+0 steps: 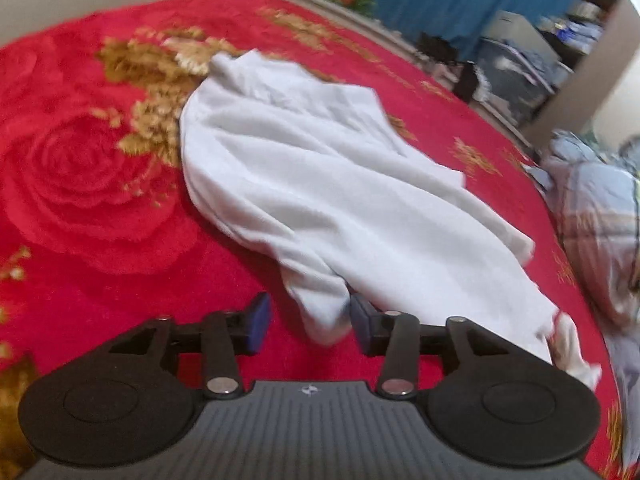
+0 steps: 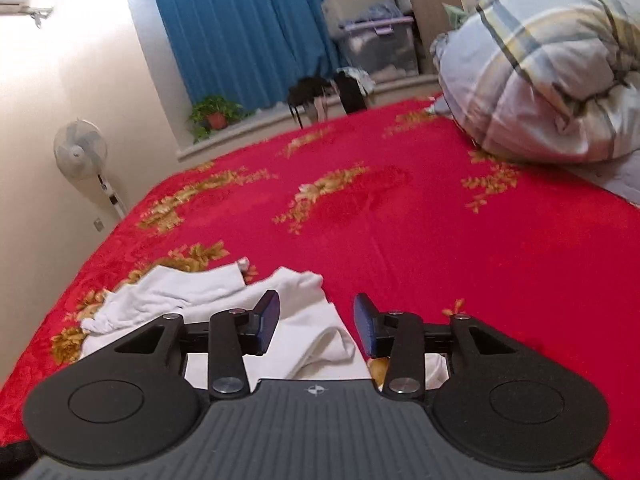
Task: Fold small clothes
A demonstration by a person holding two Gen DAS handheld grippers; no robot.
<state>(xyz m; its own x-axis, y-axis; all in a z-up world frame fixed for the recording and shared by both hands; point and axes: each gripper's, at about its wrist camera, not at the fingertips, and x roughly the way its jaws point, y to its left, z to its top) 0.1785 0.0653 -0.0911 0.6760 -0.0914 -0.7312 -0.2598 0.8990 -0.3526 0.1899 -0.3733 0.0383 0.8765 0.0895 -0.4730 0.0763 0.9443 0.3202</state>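
Lying crumpled on the red bed (image 1: 100, 208), the white garment (image 1: 320, 184) awaited folding; the left gripper (image 1: 310, 322) straddled its near end with jaws apart, the right gripper (image 2: 316, 322) likewise unclamped above its edge.

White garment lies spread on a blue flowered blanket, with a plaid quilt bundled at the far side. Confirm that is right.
One detail is wrong: the blanket is red with gold flowers, not blue; the left wrist view shows it. The blue is the curtain behind. The white garment does lie spread on it, with the plaid quilt bundled at the far side.
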